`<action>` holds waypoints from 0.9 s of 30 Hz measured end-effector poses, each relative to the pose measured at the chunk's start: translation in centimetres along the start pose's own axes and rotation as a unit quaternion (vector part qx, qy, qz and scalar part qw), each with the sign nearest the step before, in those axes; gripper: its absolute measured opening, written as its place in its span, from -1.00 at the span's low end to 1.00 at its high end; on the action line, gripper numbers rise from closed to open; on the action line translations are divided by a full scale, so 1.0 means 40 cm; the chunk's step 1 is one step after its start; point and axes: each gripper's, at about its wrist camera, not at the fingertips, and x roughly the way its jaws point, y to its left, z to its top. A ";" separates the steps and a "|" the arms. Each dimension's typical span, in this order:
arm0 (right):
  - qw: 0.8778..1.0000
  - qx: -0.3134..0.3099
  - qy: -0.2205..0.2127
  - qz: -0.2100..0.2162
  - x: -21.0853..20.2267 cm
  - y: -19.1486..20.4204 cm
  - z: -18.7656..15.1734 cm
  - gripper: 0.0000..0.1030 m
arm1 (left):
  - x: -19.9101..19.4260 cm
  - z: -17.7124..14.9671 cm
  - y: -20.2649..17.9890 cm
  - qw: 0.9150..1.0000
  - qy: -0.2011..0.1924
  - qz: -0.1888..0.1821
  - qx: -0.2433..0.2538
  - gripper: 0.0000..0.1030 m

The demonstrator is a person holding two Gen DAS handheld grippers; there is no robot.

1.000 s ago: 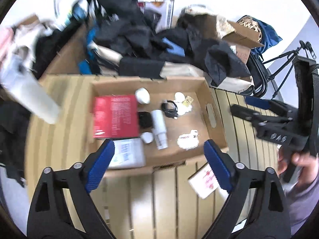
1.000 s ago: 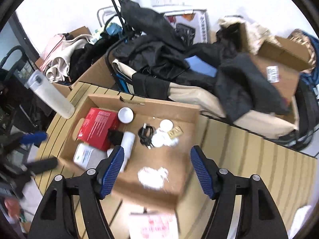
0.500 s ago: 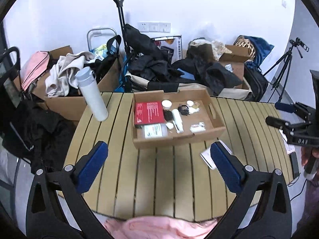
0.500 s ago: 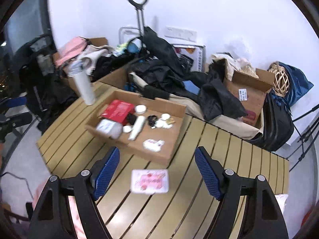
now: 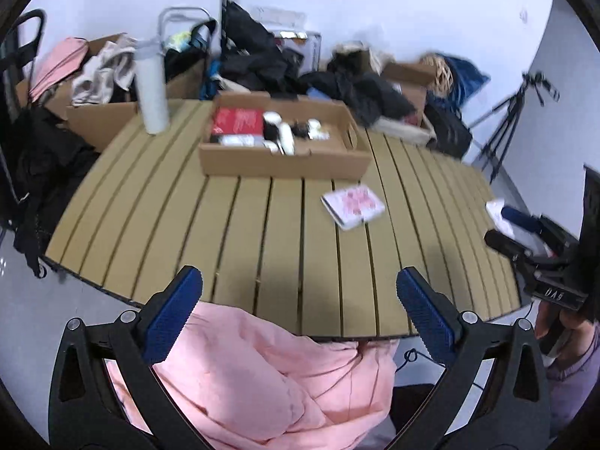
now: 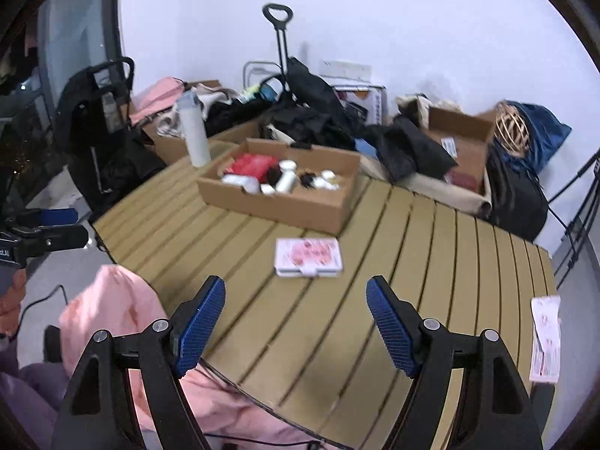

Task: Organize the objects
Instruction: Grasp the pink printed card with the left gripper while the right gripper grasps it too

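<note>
A shallow cardboard box (image 5: 277,163) (image 6: 277,202) stands at the far side of a slatted wooden table (image 5: 262,232) (image 6: 412,270). It holds a red box (image 5: 236,120) (image 6: 247,163), a white tube (image 5: 287,140) (image 6: 287,180), a black cable and small white items. A white packet with pink print (image 5: 352,206) (image 6: 309,257) lies on the table in front of the box. My left gripper (image 5: 300,307) is open and empty above the table's near edge. My right gripper (image 6: 296,322) is open and empty, also at the near edge.
A white bottle (image 5: 152,90) (image 6: 195,131) stands at the table's far left corner. A pink cloth (image 5: 262,382) (image 6: 112,311) lies below the near edge. A leaflet (image 6: 545,337) lies at the right edge. Boxes, dark clothes and bags are piled behind the table. A tripod (image 5: 513,116) stands right.
Both grippers have pulled back and down from over the box to the table's near edge. The box and packet now lie farther off. Both grippers stay open.
</note>
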 end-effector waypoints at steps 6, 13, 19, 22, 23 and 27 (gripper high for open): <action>0.999 0.031 0.016 0.016 0.099 -0.072 0.008 0.54 | 0.146 0.039 -0.061 0.999 0.017 -0.033 0.031 1.00; 0.997 0.044 0.058 0.035 0.320 -0.135 0.033 -0.12 | 0.423 0.081 -0.085 0.996 0.064 -0.052 0.033 0.31; 0.991 0.067 0.098 0.055 0.515 -0.184 0.034 -0.12 | 0.597 0.121 -0.050 0.992 0.110 -0.048 -0.027 -0.04; 0.989 0.079 0.111 0.064 0.600 -0.201 0.028 -0.12 | 0.629 0.130 -0.054 0.990 0.109 -0.082 -0.036 -0.04; 0.988 0.081 0.112 0.067 0.616 -0.206 0.027 -0.12 | 0.635 0.131 -0.054 0.989 0.109 -0.088 -0.036 -0.04; 0.985 0.094 0.109 0.098 0.663 -0.215 0.019 -0.20 | 0.655 0.131 -0.059 0.991 0.093 -0.093 -0.034 -0.06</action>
